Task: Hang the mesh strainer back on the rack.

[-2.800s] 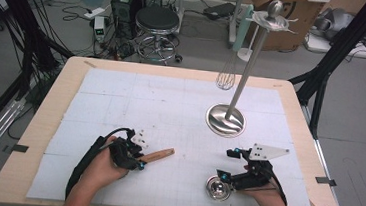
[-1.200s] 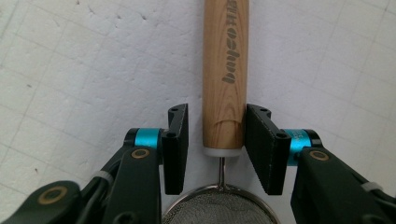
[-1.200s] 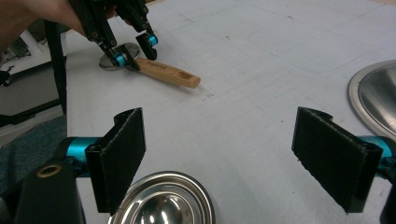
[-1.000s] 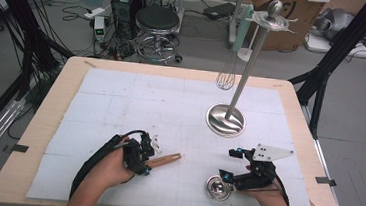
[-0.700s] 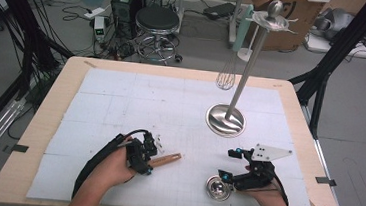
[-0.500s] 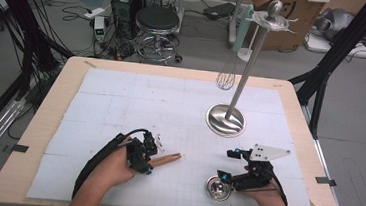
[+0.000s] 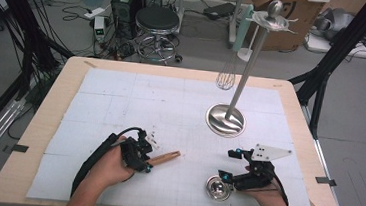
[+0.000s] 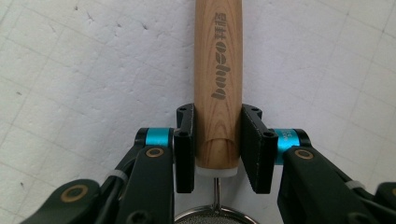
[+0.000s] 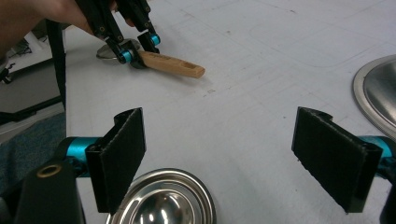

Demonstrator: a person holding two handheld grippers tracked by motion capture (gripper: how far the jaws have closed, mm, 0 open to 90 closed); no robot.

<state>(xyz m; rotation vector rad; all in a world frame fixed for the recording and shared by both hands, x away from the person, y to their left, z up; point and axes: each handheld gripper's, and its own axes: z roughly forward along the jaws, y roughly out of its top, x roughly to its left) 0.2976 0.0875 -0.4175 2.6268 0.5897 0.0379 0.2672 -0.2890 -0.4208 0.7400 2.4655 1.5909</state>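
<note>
A wooden-handled strainer (image 8: pixel 218 84) is laid flat near the front left of the white surface (image 7: pixel 170 107), its light round handle printed with dark lettering, its mesh end mostly hidden.

A tall metal stand (image 7: pixel 244 73) rises from a round steel base (image 7: pixel 225 120) in the far right part of the bench (image 7: pixel 44 121), its pole leaning slightly and topped by a ball above a hook ring. A wire whisk (image 7: pixel 226 78) with a pale green handle hangs from that ring, near the far edge. A white gridded mat (image 7: pixel 136 99) covers most of the benchtop. On the floor beyond the far edge stand a black round stool (image 7: pixel 156 20), a dark box (image 7: pixel 125 1) among cables, and cardboard boxes (image 7: pixel 299 18).
</note>
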